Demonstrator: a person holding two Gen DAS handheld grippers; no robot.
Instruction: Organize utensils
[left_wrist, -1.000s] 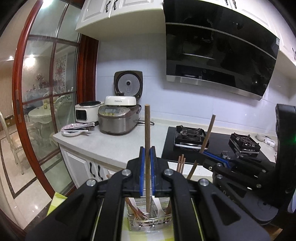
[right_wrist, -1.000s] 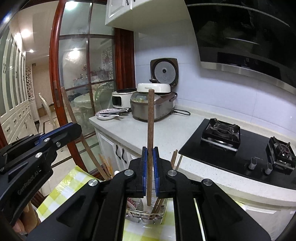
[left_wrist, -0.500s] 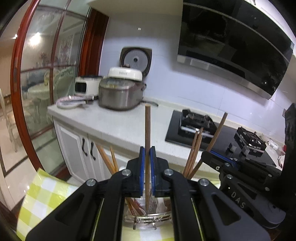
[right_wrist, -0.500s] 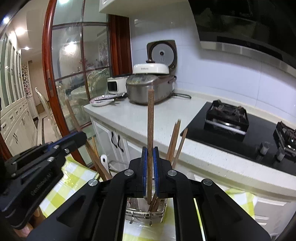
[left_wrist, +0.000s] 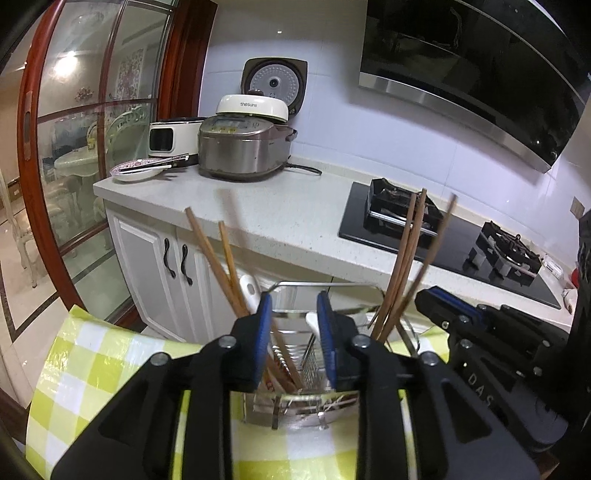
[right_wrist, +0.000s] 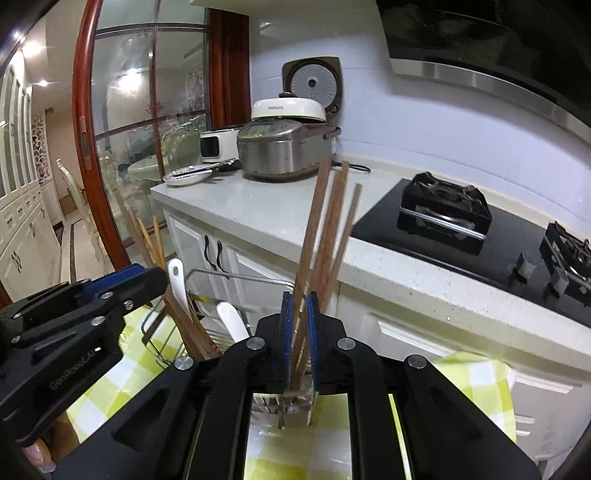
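Observation:
A metal wire utensil rack (left_wrist: 325, 284) (right_wrist: 236, 275) stands on the checked cloth, holding brown chopsticks and two white spoons (left_wrist: 249, 291) (right_wrist: 231, 317). My left gripper (left_wrist: 294, 325) hangs just over the rack, its jaws opening, with no pad pressing on anything. A faint blurred chopstick (left_wrist: 229, 206) tips leftward above the left bundle (left_wrist: 207, 251). My right gripper (right_wrist: 299, 325) is also low over the rack, jaws opening slightly. One chopstick (right_wrist: 314, 236) leans loosely between its pads, beside others (right_wrist: 338, 221). Each gripper shows in the other view (left_wrist: 424, 299) (right_wrist: 155, 280).
The yellow-green checked cloth (left_wrist: 92, 369) covers the table. Behind it are white cabinets and a pale counter (left_wrist: 280, 218) with a rice cooker (left_wrist: 243, 147), a plate (left_wrist: 136, 171) and a black gas hob (left_wrist: 443, 236). A glass door with a red frame (left_wrist: 37, 184) is at left.
Both grippers have sunk toward the rack. The left jaws parted and let go of the upright chopstick. The right jaws eased apart and their chopstick now leans instead of standing straight.

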